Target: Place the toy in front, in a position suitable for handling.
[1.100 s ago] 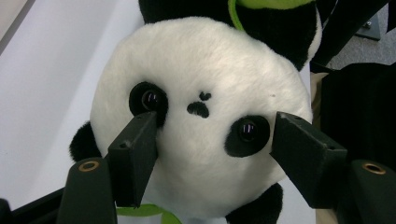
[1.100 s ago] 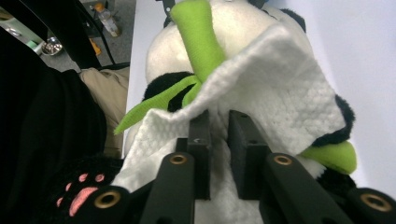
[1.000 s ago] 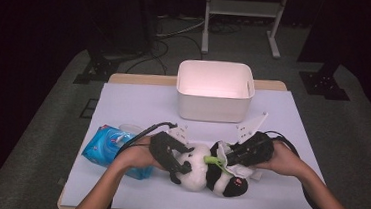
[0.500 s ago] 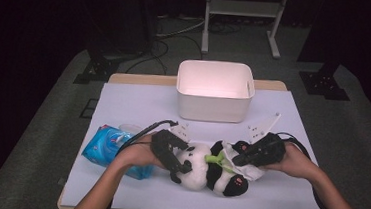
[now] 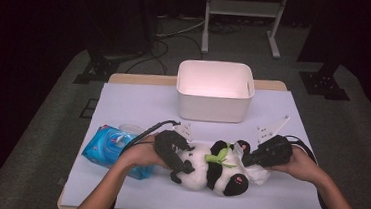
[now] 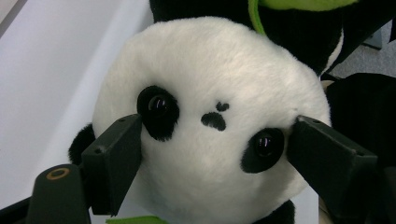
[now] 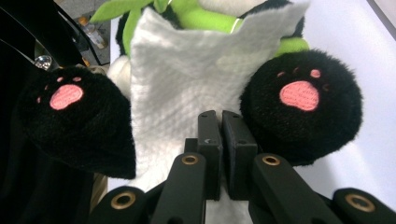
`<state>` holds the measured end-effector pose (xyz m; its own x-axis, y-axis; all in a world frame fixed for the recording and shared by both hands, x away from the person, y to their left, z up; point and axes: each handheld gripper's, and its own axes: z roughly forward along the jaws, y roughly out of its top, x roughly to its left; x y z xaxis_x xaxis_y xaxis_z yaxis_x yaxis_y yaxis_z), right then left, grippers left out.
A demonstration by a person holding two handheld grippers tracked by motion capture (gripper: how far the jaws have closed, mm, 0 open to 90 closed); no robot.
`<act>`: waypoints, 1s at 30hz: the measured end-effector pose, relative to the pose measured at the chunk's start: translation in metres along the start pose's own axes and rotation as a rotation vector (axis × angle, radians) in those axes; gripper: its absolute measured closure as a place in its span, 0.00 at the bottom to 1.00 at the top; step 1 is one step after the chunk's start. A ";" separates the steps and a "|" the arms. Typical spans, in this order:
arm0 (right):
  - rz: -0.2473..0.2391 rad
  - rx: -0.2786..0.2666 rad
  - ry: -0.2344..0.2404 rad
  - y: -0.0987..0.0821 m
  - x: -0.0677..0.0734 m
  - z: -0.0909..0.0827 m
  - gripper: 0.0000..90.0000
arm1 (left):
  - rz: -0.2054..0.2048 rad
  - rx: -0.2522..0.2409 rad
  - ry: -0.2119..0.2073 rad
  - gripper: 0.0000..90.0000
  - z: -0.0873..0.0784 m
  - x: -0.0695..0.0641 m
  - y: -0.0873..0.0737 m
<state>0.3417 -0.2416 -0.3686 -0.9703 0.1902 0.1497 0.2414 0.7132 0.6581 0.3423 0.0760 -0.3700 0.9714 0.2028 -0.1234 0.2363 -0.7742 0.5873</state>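
A toy panda (image 5: 208, 167) lies on its back on the white desk (image 5: 133, 105), in front of the white bin (image 5: 214, 92), with its head toward the left claw and its feet toward the right one.

The left claw (image 5: 172, 153) stands at the panda's head. In the left gripper view its jaws are spread wide, one at each side of the face (image 6: 210, 130), by the black eye patches. The left jaw sits just beside the fur and the right one looks to touch the cheek; I cannot tell if they squeeze. These jaws have just been opening, with the head between them.

The right claw (image 5: 249, 158) is at the panda's lower end. In the right gripper view its jaws are pressed together, pinching a white wipe (image 7: 187, 84) that lies over the belly between the two black feet with pink pads (image 7: 301, 100).

A blue pack (image 5: 107, 146) of wipes lies on the desk just left of the left hand (image 5: 142, 156).
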 end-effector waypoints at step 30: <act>-0.082 -0.008 0.060 0.063 0.008 0.027 0.95 | 0.004 -0.049 0.012 0.21 -0.008 -0.005 -0.001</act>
<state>0.3500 -0.1773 -0.3461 -0.9862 0.0906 0.1388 0.1612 0.7193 0.6757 0.3367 0.0805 -0.3641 0.9719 0.2071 -0.1117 0.2307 -0.7445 0.6265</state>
